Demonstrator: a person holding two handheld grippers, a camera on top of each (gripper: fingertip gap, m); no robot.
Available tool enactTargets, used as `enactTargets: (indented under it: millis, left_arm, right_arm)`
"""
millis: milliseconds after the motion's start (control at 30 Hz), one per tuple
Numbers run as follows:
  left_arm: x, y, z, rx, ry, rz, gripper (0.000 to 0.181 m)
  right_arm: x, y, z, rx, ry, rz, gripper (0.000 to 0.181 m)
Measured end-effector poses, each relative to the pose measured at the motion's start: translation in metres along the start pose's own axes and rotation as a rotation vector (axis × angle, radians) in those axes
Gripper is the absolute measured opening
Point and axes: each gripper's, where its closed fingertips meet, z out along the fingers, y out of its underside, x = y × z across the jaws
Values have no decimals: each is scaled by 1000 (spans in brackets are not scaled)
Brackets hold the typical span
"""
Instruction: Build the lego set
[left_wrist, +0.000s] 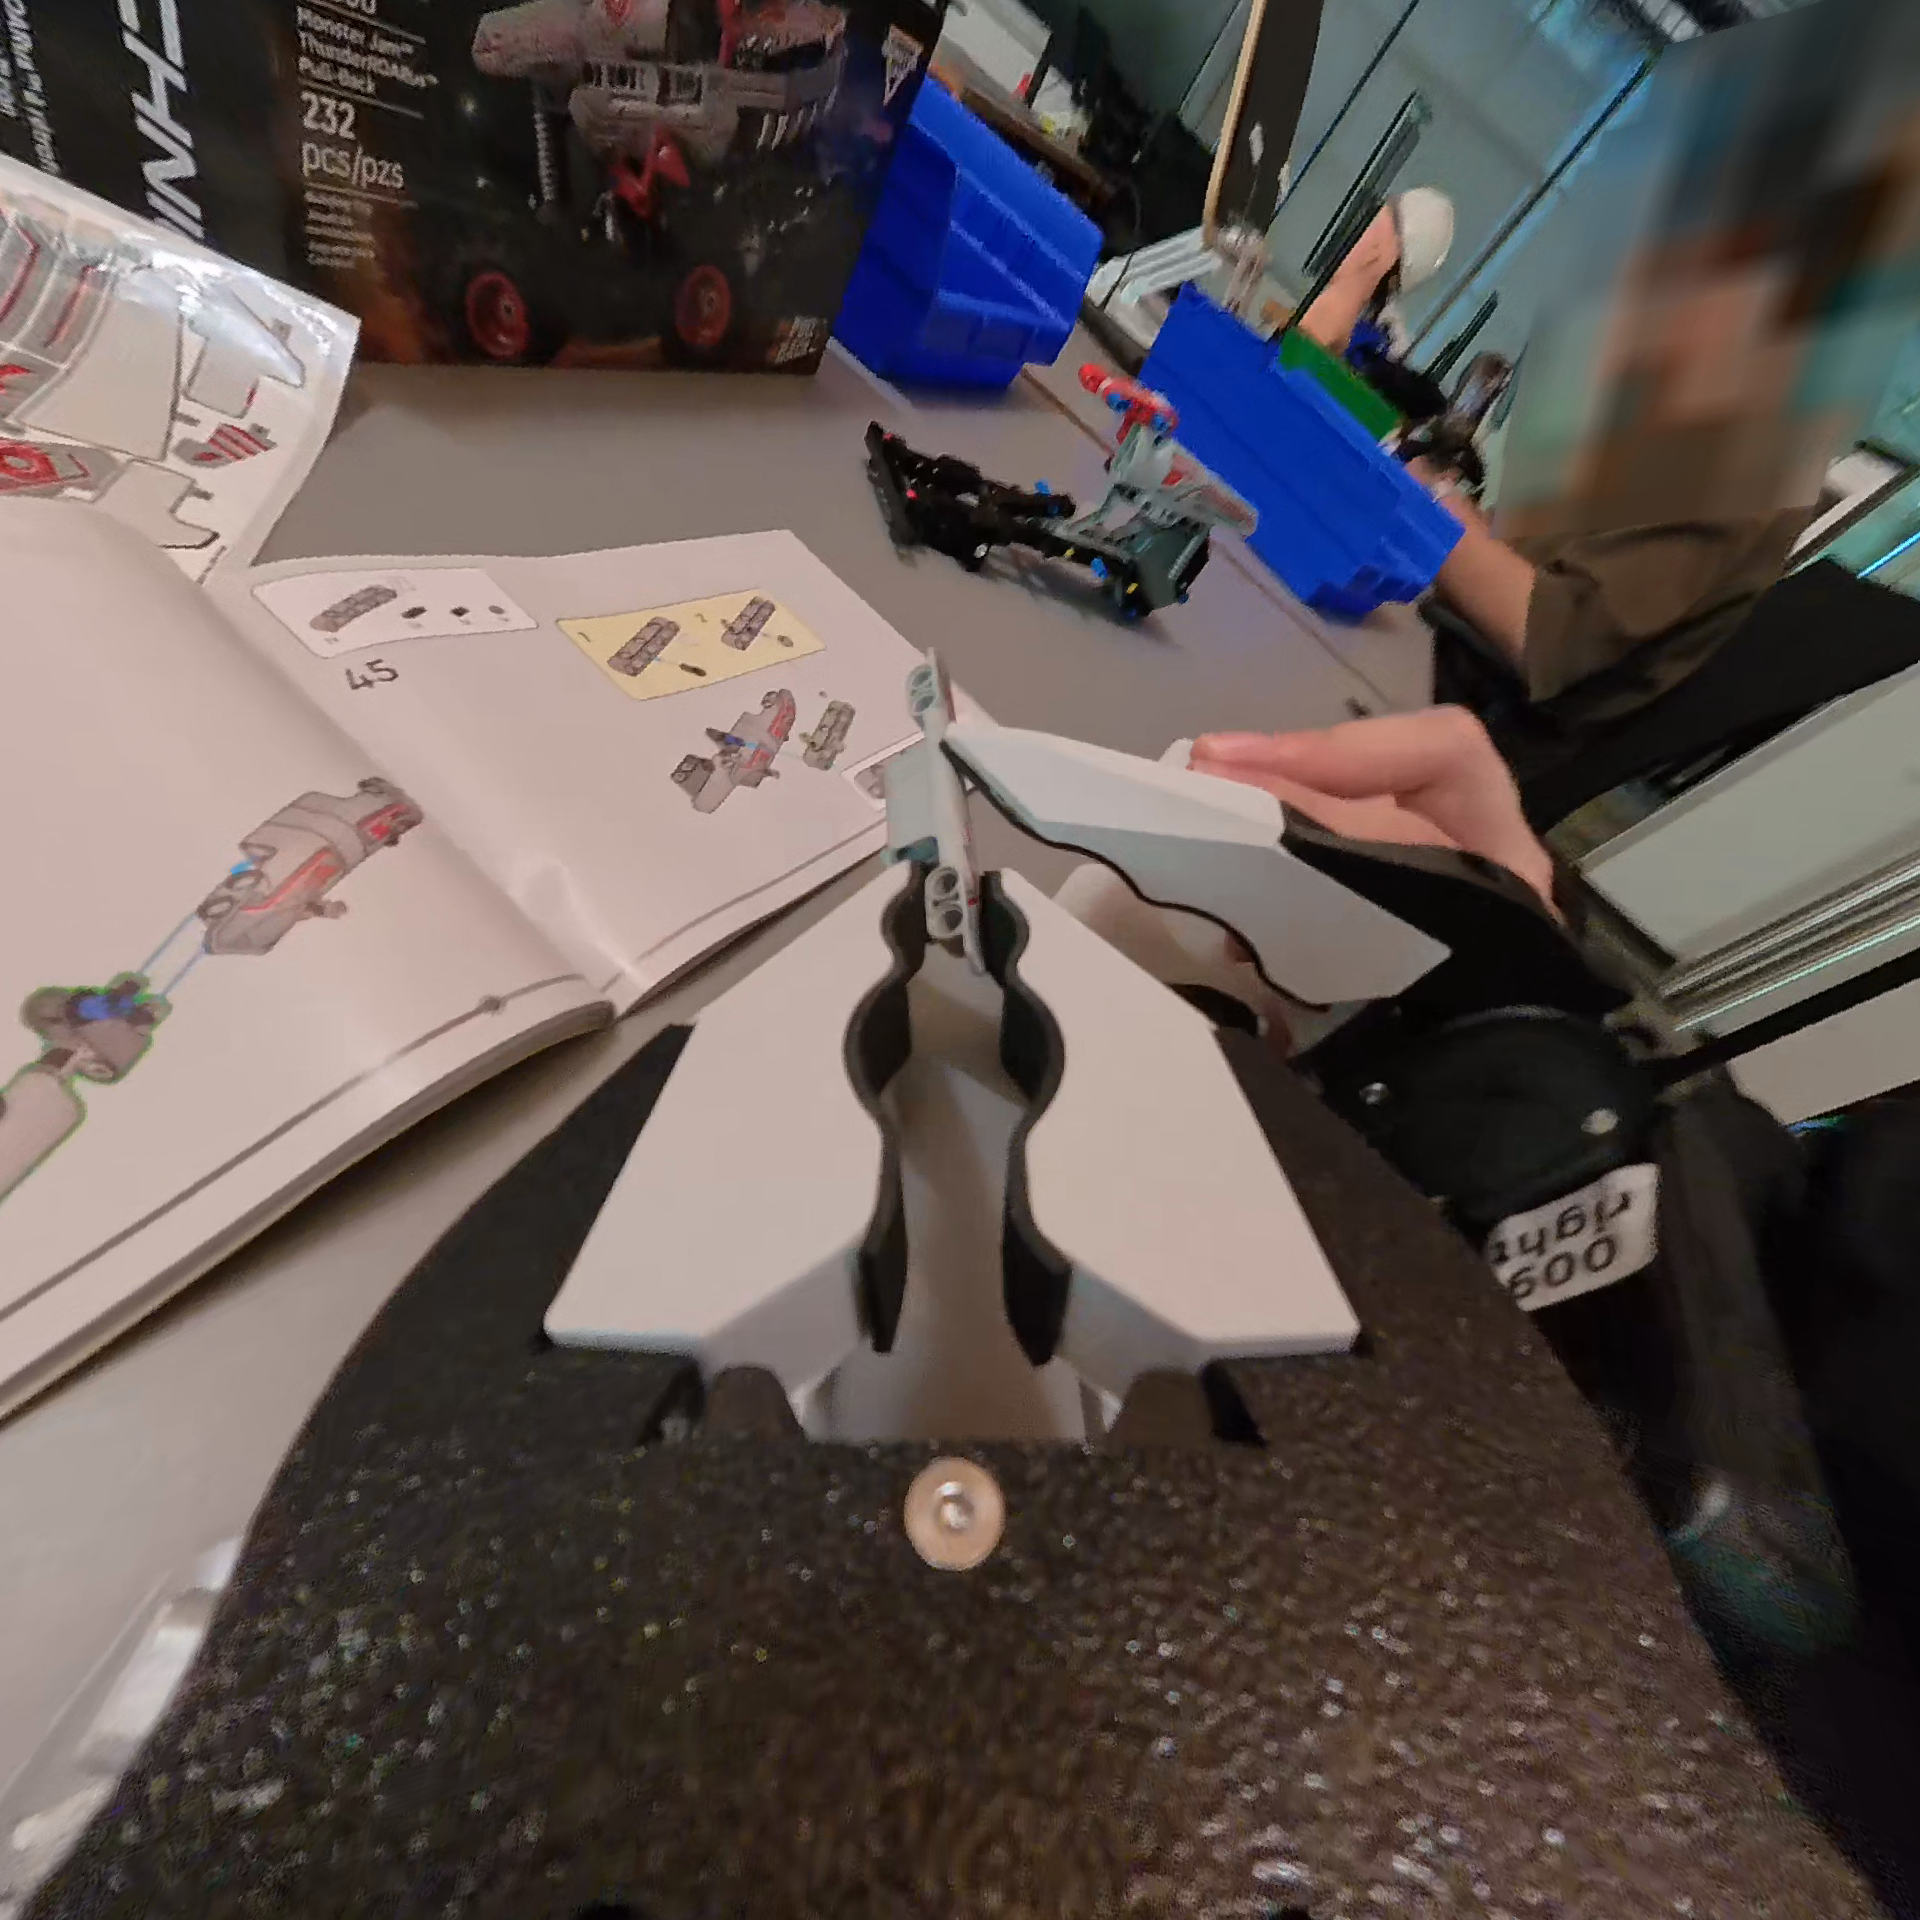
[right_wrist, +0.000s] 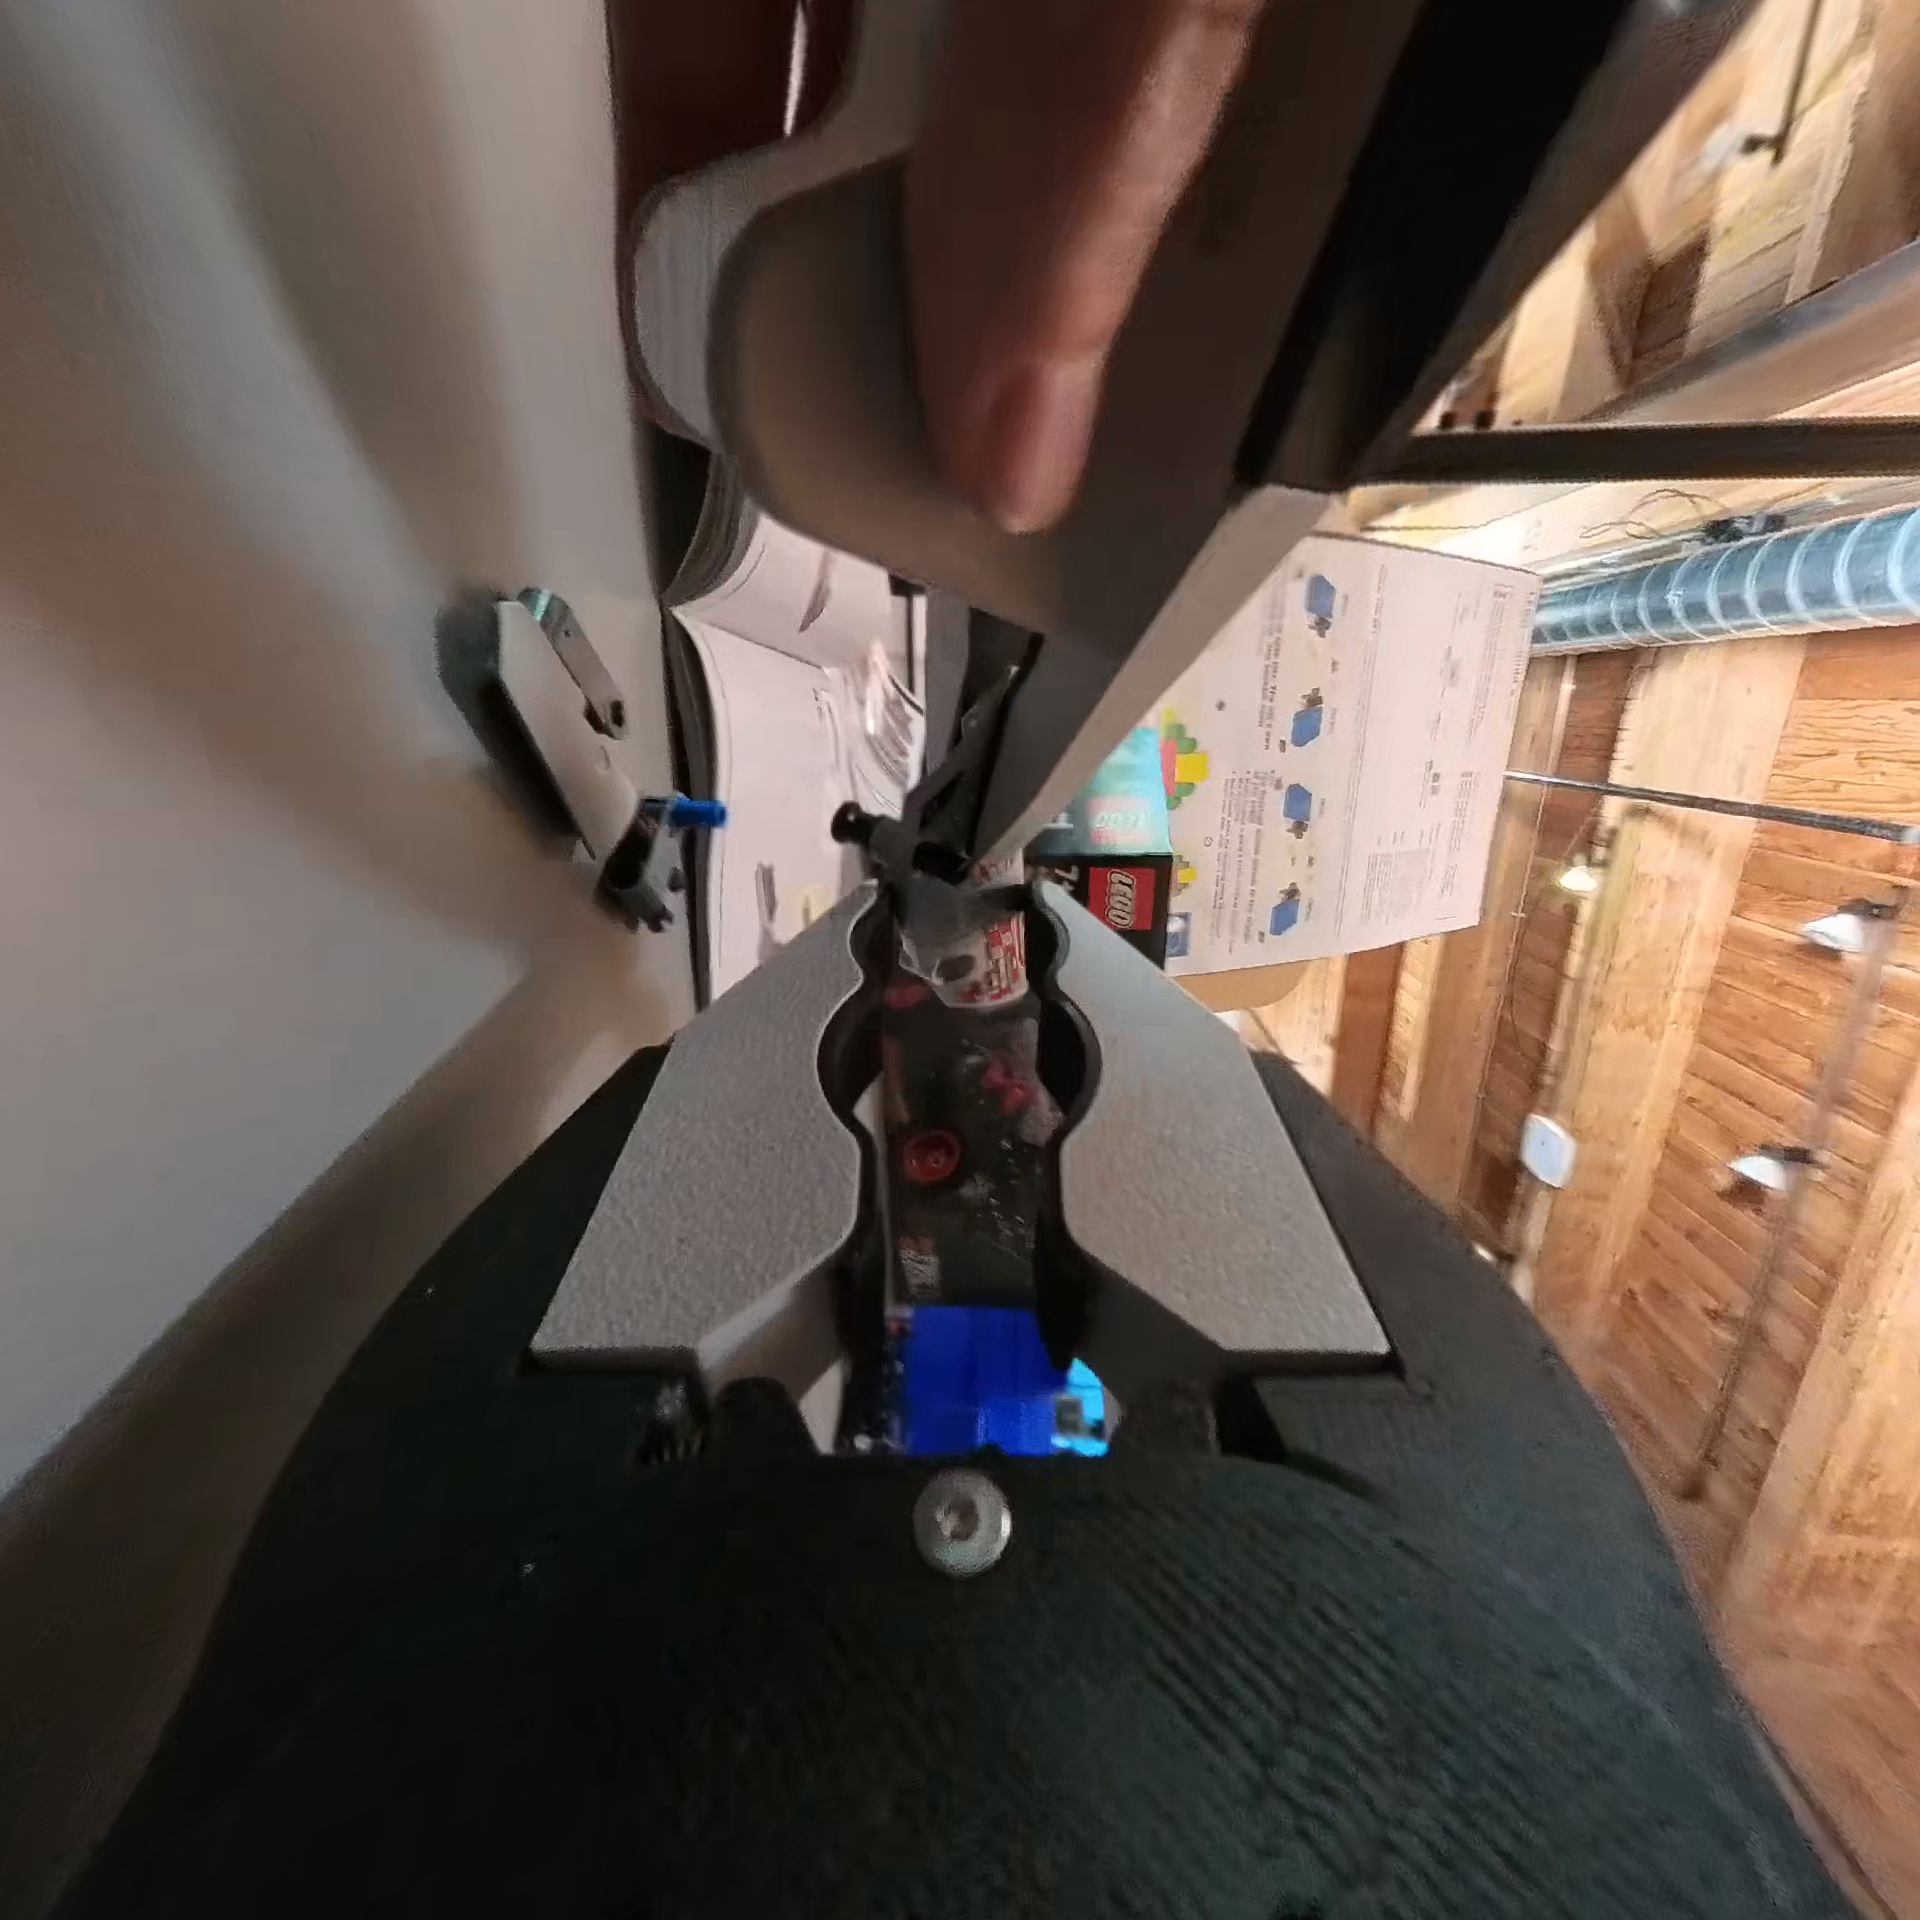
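In the left wrist view my left gripper (left_wrist: 943, 891) is shut on the lower end of a light grey lego piece (left_wrist: 928, 805) and holds it upright above the instruction booklet (left_wrist: 416, 831). My right gripper (left_wrist: 948, 750) comes in from the right, held by a hand (left_wrist: 1392, 774), with its fingertips on the same piece's upper part. In the right wrist view, which is rolled sideways, my right gripper (right_wrist: 961, 914) is shut on the grey piece (right_wrist: 971, 956), which bears a red and white sticker and a black pin part (right_wrist: 894, 836). The left gripper's finger (right_wrist: 1049, 790) meets it from above.
A half-built black and grey chassis (left_wrist: 1039, 520) stands further back on the grey table (left_wrist: 582, 468). Behind it are the lego box (left_wrist: 582, 177), two blue bins (left_wrist: 966, 270) and a sticker sheet (left_wrist: 125, 343). A grey sub-assembly with a blue pin (right_wrist: 561, 717) lies on the table. A person sits at the right. The tips of both grippers are at nearly the same place.
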Motion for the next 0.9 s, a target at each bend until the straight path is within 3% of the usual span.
enactTargets:
  millis: [167, 267, 367, 467, 600, 800, 900]
  left_arm:
    - [3, 4, -6, -62, 71, 93, 5]
    - [6, 7, -10, -103, 76, 284, 5]
    - [12, 12, -10, -126, 75, 502, 5]
    - [16, 18, -8, -137, 77, 614, 5]
    - [19, 25, -7, -164, 89, 738, 5]
    - [17, 26, -3, -170, 50, 763, 5]
    - [21, 18, -2, -130, 66, 584, 5]
  right_arm:
    - [-16, -7, 0, 114, -129, 137, 39]
    - [-20, -18, -5, 214, -187, 179, 52]
    - [-22, -23, -7, 248, -207, 179, 52]
    - [-24, -18, -6, 244, -246, 230, 48]
    - [-35, -14, -13, 297, -407, 383, 38]
    - [-31, -9, -26, 364, -593, 516, 31]
    - [-25, -10, -24, 368, -568, 561, 33]
